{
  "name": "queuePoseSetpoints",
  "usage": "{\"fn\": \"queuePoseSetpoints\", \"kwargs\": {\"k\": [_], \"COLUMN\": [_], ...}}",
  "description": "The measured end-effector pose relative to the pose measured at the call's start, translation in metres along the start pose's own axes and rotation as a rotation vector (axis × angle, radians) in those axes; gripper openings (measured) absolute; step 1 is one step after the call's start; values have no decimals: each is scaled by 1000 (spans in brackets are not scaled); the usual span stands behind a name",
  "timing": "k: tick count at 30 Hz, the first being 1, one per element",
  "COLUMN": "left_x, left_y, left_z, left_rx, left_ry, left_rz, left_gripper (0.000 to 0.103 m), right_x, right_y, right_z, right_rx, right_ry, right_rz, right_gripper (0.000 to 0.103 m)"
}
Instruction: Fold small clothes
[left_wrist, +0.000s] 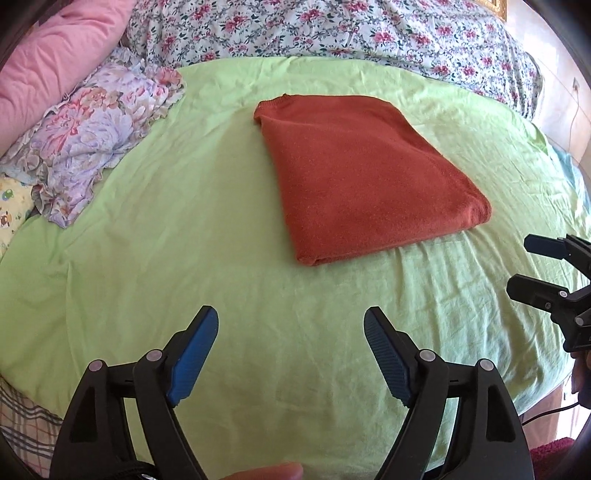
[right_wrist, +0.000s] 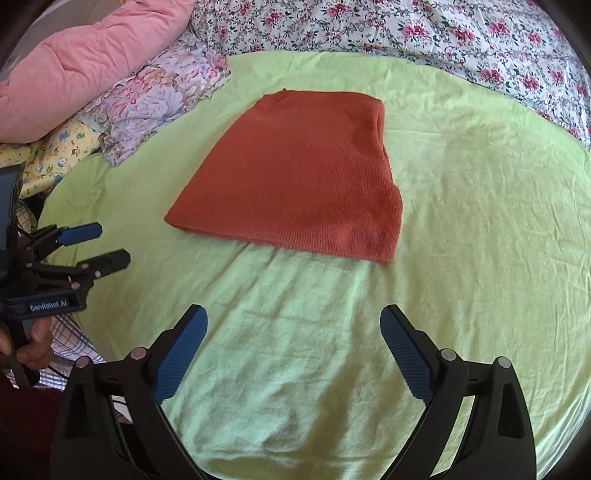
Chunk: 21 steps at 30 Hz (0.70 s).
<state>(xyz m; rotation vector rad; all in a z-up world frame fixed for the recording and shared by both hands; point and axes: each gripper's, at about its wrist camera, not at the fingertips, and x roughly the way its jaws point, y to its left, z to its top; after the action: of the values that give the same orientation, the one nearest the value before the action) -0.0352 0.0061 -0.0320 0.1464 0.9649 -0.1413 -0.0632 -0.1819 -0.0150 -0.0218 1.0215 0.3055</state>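
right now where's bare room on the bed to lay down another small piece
Bare green sheet lies between the folded rust sweater and both open grippers, and to the sweater's right up to the floral quilt. The left side is crowded: the ruffled floral pillow and pink pillow.

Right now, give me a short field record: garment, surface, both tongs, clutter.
garment: rust-orange knit, folded into a flat rectangle
surface: green sheet, garment lies on it
left tongs: open, empty, short of the garment
right tongs: open, empty, short of the garment
clutter: floral pillow and pink quilt, apart from the garment
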Motion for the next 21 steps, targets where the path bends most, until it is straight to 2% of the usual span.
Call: {"fn": "queuePoseSetpoints", "kwargs": {"k": [10,14,21], "left_x": [13,20,26], "left_y": [-6,-7,-8], "left_z": [18,23,33], "left_rx": [9,3,1], "left_ry": [3,24,58], "left_rz": [8,25,56], "left_gripper": [84,84,84], "right_x": [10,16,22], "right_y": [0,-3,-9], "right_z": [15,18,23], "right_rx": [-24,-22,3], "right_ry": [1,12,18], "right_rz": [-11,-37,-23], "right_gripper": [98,99,99]}}
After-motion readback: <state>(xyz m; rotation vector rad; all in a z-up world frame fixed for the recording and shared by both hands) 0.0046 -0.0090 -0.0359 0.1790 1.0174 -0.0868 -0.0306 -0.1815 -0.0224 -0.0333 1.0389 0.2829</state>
